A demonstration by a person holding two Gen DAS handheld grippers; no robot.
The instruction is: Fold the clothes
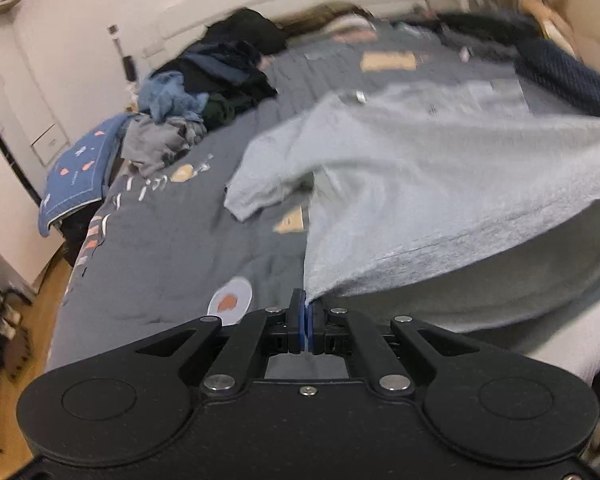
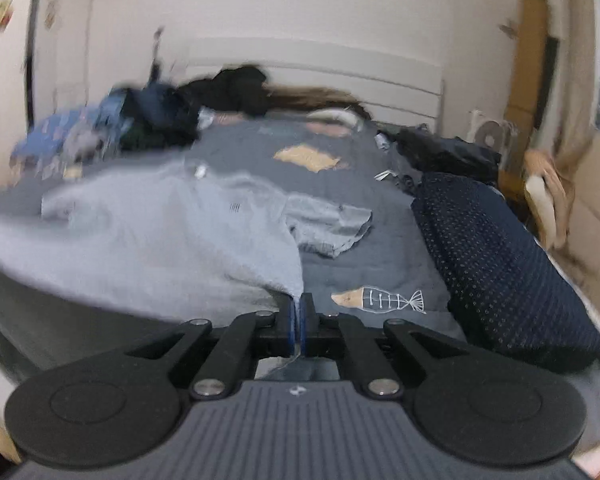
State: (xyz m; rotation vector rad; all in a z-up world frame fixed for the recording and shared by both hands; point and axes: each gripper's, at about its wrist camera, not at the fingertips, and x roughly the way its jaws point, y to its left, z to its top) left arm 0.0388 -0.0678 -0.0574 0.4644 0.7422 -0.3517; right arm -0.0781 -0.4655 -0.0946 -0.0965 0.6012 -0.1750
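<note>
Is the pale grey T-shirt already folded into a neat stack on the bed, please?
No, the T-shirt is spread open and lifted at its hem, pinched by the left gripper, with a sleeve trailing on the bed.

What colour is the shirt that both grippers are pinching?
The short-sleeved shirt is pale grey-blue, plain apart from a tiny dark chest mark; the left wrist view shows it best.

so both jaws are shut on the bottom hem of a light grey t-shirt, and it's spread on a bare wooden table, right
Not quite. The light grey t-shirt is spread over a dark grey quilted bedspread with fish prints, not a bare wooden table; both wrist views show it. The left gripper and right gripper are indeed shut on its hem.
</note>
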